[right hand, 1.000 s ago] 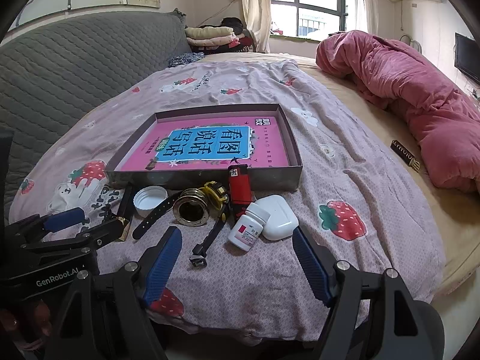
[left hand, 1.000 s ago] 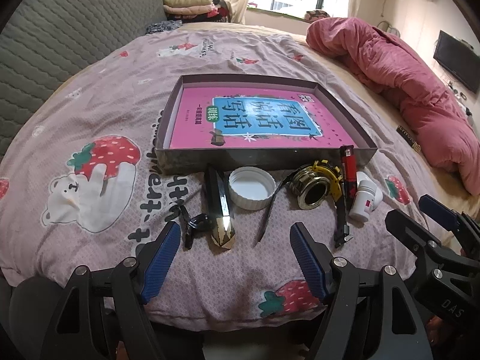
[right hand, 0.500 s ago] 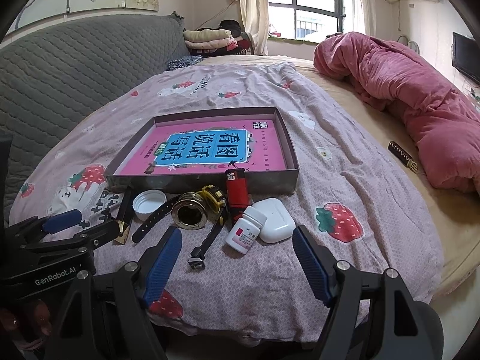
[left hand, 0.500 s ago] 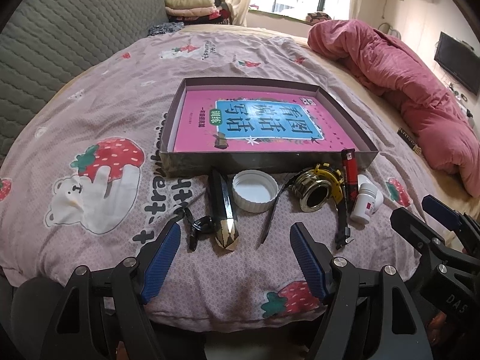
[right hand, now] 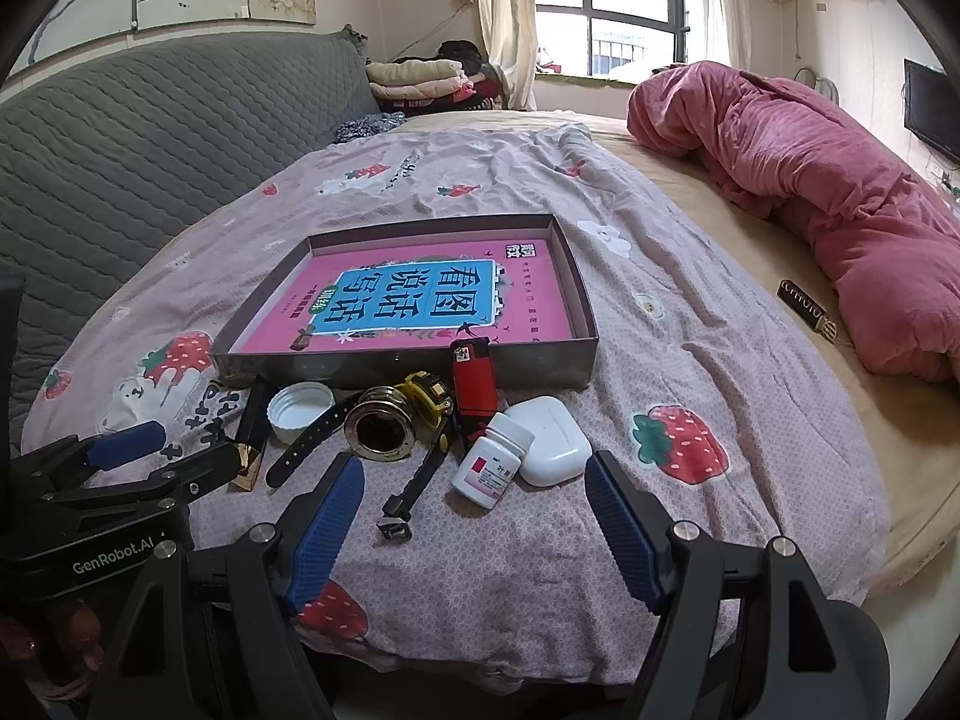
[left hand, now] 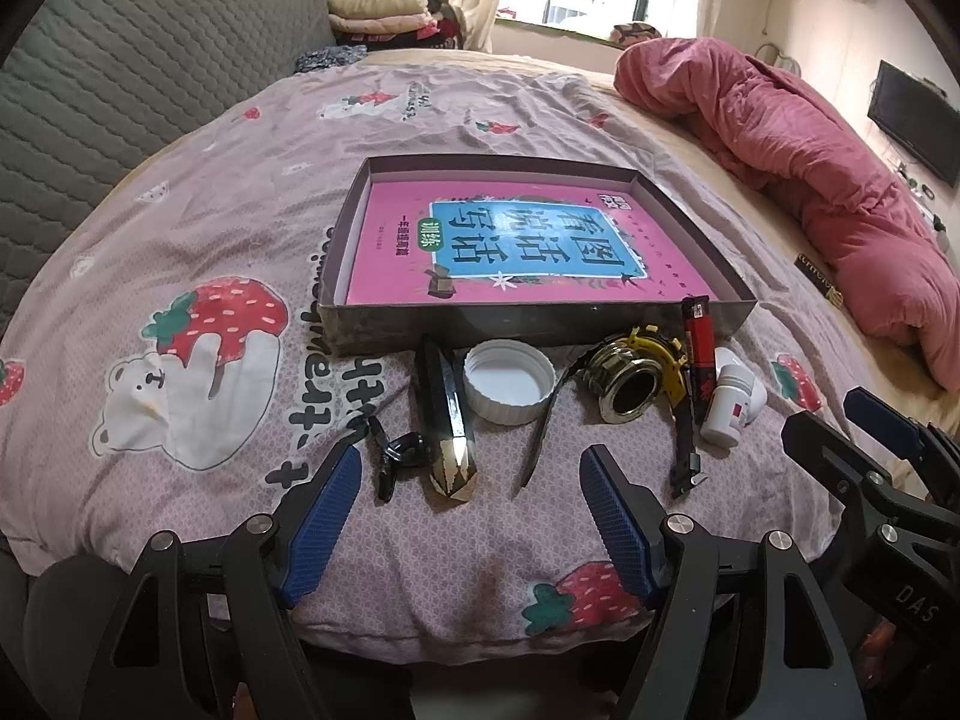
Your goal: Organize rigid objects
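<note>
A shallow grey box (left hand: 528,327) holding a pink book (left hand: 516,246) lies on the bed. In front of it lie a dark faceted bar (left hand: 444,420), a black clip (left hand: 399,453), a white lid (left hand: 509,381), a watch with a brass ring (left hand: 630,381), a red lighter (left hand: 699,342) and a white pill bottle (left hand: 729,411). The right wrist view also shows a white earbud case (right hand: 549,438) and a yellow tape measure (right hand: 429,396). My left gripper (left hand: 471,516) is open and empty, just short of the bar. My right gripper (right hand: 474,516) is open and empty before the pill bottle (right hand: 495,459).
A pink quilt (right hand: 828,192) is bunched along the bed's right side, with a small dark object (right hand: 807,309) beside it. A grey quilted headboard (right hand: 150,138) runs along the left. Folded clothes (right hand: 420,78) sit by the window.
Both grippers have pulled back and risen slightly, so the objects look a little farther away. Nothing on the bed has moved.
</note>
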The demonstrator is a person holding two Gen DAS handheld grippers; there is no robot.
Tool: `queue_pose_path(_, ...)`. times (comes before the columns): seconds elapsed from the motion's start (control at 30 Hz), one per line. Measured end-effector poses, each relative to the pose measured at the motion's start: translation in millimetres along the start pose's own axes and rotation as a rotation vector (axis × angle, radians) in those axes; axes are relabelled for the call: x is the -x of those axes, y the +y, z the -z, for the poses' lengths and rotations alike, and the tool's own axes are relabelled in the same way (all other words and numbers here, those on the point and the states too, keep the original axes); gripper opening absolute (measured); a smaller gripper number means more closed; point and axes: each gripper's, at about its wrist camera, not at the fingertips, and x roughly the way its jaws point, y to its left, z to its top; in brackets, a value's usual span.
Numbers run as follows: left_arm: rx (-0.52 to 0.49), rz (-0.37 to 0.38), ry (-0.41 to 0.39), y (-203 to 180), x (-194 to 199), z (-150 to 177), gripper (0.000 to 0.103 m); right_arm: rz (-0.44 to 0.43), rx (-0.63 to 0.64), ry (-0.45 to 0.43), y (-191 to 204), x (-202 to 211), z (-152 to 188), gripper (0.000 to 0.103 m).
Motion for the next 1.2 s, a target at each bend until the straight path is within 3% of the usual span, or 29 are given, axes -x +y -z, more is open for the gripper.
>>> queue_pose_path(0.73, 0.01, 0.002, 0.022, 2.0, -3.6, -0.7, 0.077, 0.005, -0.001, 0.006, 0.6, -2.2, 1.6, 0.075)
queue_pose_path(1.2, 0.096, -0.019, 0.112, 39.8, -6.3, 5.9, 0.077, -0.002, -0.012, 0.01, -3.4, -5.1, 2.0, 0.075)
